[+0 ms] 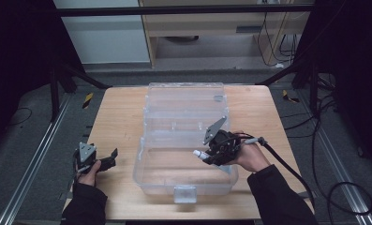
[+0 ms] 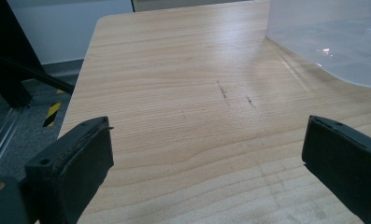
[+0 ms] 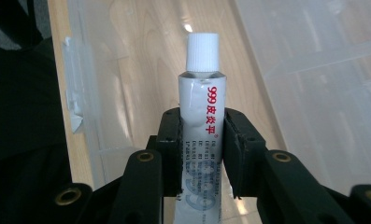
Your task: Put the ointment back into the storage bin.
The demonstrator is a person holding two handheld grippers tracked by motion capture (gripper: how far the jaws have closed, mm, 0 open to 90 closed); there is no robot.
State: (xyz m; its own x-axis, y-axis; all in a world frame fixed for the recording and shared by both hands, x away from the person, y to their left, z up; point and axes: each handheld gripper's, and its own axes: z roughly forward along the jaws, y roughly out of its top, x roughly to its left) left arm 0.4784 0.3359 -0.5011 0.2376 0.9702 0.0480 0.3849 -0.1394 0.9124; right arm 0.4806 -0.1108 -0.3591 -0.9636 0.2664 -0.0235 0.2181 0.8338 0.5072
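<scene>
— Pinching a white ointment tube (image 3: 202, 126), is it? What is the right gripper (image 3: 203, 140) doing with it?

— Yes. Its two black jaws press on the tube's sides about halfway along, and the ribbed white cap (image 3: 202, 52) sticks out past them. Red print runs along the tube.

— Where is that relative to the clear plastic box (image 1: 186, 180)?

— In the high view the right gripper (image 1: 212, 152) hangs over the box's open front half, near its right wall, with the tube (image 1: 201, 153) pointing toward the box's middle. The open lid (image 1: 183, 101) lies flat behind the box.

— And the left gripper (image 1: 109, 157)?

— It sits left of the box, well apart from it, low over the wooden table (image 1: 120, 122). In its own view the pads (image 2: 82, 161) are spread wide with bare wood between them, and a corner of the box (image 2: 332, 42) shows further off.
</scene>
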